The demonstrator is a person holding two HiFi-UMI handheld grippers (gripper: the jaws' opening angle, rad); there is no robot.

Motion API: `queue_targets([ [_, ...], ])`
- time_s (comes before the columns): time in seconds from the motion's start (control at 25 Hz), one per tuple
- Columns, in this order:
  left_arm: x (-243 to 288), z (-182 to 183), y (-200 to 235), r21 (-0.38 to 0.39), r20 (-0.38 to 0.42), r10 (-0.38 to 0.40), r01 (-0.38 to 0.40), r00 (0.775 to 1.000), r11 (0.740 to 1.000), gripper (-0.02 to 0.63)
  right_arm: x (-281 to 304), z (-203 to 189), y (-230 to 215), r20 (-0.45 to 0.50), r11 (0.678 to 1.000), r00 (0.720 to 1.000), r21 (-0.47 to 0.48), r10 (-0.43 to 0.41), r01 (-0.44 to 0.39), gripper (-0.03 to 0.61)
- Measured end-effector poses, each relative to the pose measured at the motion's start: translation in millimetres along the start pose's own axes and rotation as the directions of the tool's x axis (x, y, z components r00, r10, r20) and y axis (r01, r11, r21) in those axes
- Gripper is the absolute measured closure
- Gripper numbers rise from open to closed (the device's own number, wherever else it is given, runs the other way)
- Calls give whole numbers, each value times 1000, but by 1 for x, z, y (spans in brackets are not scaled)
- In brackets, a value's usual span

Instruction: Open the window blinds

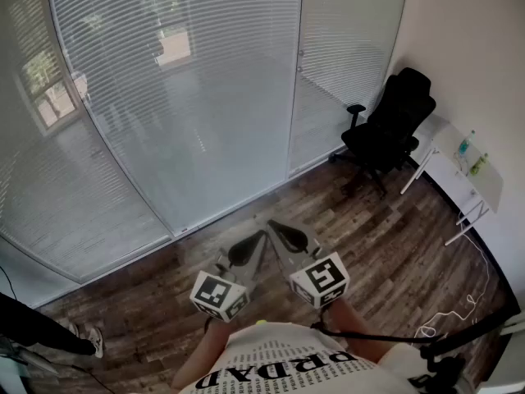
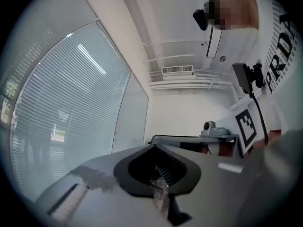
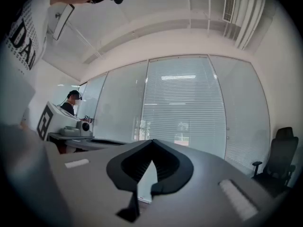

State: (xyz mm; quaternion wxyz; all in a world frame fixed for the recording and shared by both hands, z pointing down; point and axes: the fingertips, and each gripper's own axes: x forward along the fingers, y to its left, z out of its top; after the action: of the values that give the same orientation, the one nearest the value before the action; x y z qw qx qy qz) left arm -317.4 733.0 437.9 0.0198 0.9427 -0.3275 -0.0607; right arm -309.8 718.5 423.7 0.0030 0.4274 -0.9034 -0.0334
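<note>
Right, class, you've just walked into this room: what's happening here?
A person stands on the wooden floor facing a glass wall covered by lowered blinds. They hold the left gripper and the right gripper close together in front of the body, both shut and empty. Neither touches the blinds, so the opening has not begun. An office chair stands to the right.

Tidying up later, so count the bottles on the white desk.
2. Both stand on the white desk at the right wall: a bluish bottle nearer the black chair, and a greenish bottle beside it. More may lie out of view.
</note>
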Motion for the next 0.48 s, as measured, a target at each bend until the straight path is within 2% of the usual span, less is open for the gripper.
queue_targets([
  [0.2, 0, -3, 0, -3, 0, 7, -7, 1000, 1000, 621, 0, 0, 0, 3, 1000, 1000, -2, -3, 3, 574],
  [0.48, 4, 5, 3, 7, 6, -11, 11, 1000, 1000, 621, 2, 7, -4, 41, 997, 998, -46, -54, 56, 572],
])
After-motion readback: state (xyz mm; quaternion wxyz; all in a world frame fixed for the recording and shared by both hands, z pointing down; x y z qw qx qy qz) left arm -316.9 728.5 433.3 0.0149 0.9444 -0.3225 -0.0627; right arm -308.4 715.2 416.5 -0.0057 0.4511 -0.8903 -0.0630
